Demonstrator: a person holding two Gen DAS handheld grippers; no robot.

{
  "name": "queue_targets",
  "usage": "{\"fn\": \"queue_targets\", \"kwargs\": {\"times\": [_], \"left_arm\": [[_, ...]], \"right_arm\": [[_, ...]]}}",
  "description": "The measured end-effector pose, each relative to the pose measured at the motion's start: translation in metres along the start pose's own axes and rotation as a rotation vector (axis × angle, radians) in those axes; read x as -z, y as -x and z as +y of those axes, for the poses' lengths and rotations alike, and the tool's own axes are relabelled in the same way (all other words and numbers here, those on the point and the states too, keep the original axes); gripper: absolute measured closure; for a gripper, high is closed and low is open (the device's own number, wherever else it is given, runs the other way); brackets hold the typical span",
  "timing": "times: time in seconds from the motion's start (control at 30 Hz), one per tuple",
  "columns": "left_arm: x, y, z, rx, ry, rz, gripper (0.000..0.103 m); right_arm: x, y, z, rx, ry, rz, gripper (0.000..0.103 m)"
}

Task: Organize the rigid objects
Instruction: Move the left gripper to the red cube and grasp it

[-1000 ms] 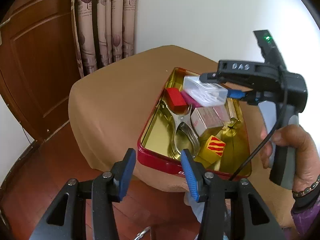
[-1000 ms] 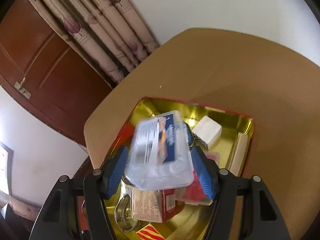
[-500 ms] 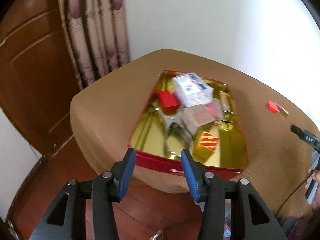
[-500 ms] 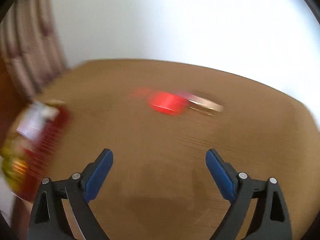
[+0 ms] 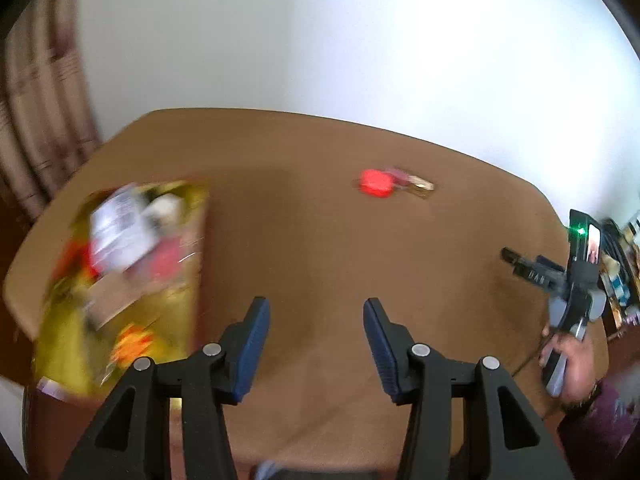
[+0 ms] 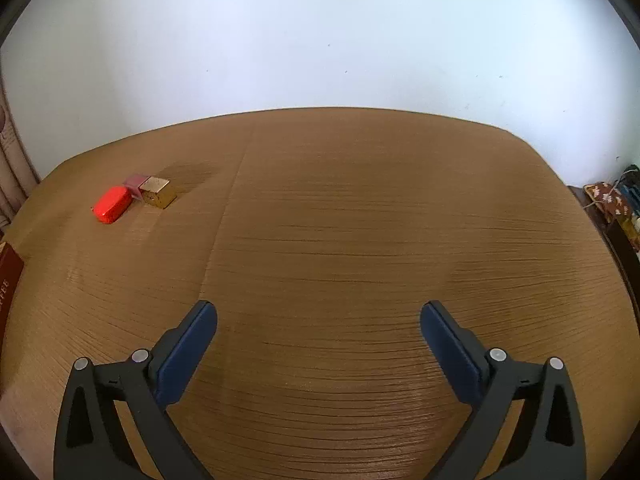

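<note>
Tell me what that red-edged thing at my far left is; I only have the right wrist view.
Observer: It is a tin, gold inside, sitting left of the left claw. It holds several things, all blurred; a clear box with a white label lies on top.
Operator: Is the left claw carrying anything?
Observer: No. It is open, with only the brown table showing between its fingers.
Operator: Where is it relative to the red piece?
Observer: The red piece lies ahead of it and slightly right, out on the table, well apart from the tin.
</note>
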State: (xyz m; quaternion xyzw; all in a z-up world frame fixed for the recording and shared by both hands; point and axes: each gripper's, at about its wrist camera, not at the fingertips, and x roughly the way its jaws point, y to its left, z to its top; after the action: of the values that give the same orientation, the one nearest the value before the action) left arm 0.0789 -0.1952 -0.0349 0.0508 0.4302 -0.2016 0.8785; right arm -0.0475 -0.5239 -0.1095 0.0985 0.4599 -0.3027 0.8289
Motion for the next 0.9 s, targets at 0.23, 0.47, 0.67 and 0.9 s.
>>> {"fn": "queue_targets", "kwargs": {"times": [0.23, 0.47, 0.67, 0.9], "left_arm": [[-0.065, -0.082, -0.069, -0.001, -0.218, 0.019, 0.053], [-0.120, -0.152, -0.074, 0.010, -0.196, 0.084, 0.053], [-0.130, -0.191, -0.083, 0.002, -0.279, 0.129, 0.053], [-0.137, -0.225, -0.084, 0.047, -0.324, 0.210, 0.053]], "right_arm": [[0.000, 0.002, -0.011, -0.089, -0.005, -0.017, 0.002], [0.010, 0.025, -0.027, -0.139, -0.016, -0.057, 0.001], [0.012, 0.043, -0.035, -0.162, -0.020, -0.073, 0.001], [0.012, 0.046, -0.036, -0.170, -0.017, -0.074, 0.001]]}}
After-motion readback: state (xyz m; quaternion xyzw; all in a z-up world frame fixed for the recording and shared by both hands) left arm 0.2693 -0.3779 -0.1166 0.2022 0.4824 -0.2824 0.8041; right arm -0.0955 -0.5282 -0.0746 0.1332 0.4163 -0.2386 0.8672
